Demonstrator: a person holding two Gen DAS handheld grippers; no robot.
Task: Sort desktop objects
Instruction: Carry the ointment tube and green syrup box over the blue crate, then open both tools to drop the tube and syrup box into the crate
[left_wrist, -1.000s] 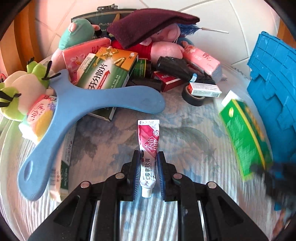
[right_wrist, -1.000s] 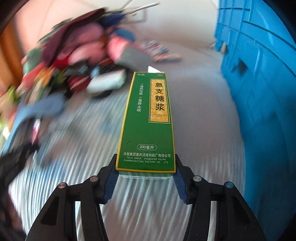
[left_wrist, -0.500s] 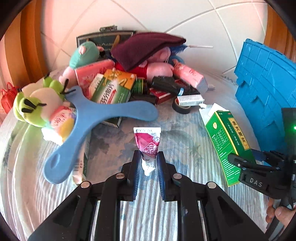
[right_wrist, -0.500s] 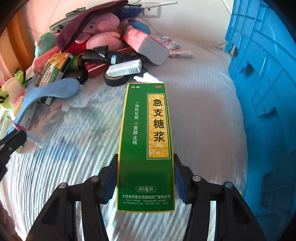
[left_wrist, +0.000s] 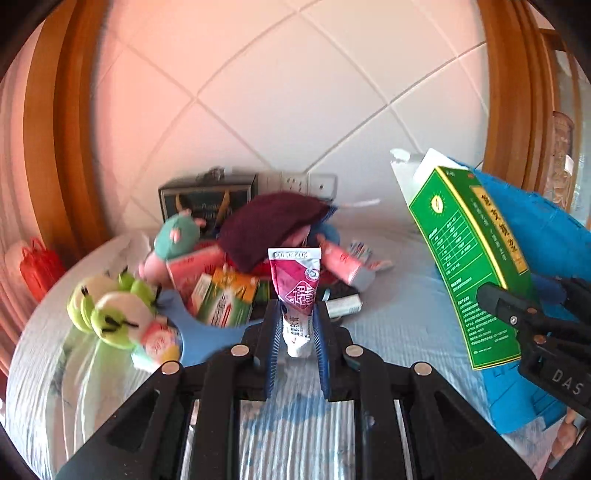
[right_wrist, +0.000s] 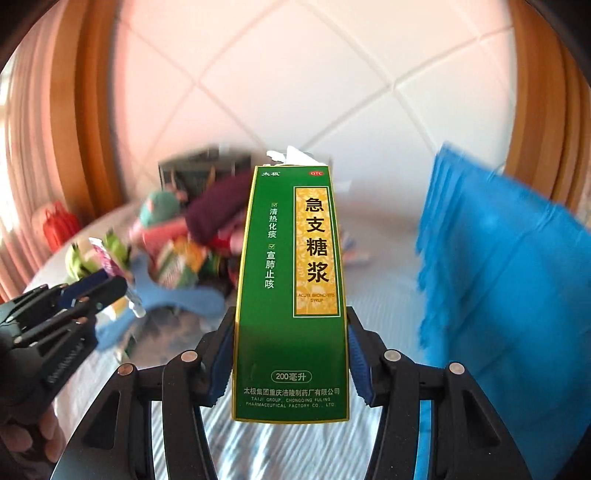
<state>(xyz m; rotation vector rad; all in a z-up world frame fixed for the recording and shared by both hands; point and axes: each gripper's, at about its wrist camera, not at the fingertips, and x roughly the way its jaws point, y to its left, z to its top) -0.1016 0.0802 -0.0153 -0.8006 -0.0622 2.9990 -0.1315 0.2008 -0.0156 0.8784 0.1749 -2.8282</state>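
Note:
My left gripper is shut on a small red-and-white ointment tube, held upright in the air above the bed. My right gripper is shut on a tall green medicine box with a yellow label and a torn white top flap. The left wrist view shows that box raised at the right, in front of the blue crate. In the right wrist view the left gripper with the tube shows at the left, a hand under it.
A heap lies at the back: plush toys, a maroon cloth, boxes, a blue boomerang shape, a dark case. The blue crate stands on the right. A tiled wall and wooden frame rise behind.
Both grippers rose off the bed with their objects and tipped up toward the wall. The tube left the sheet; the green box went from low at the right to high beside the crate.

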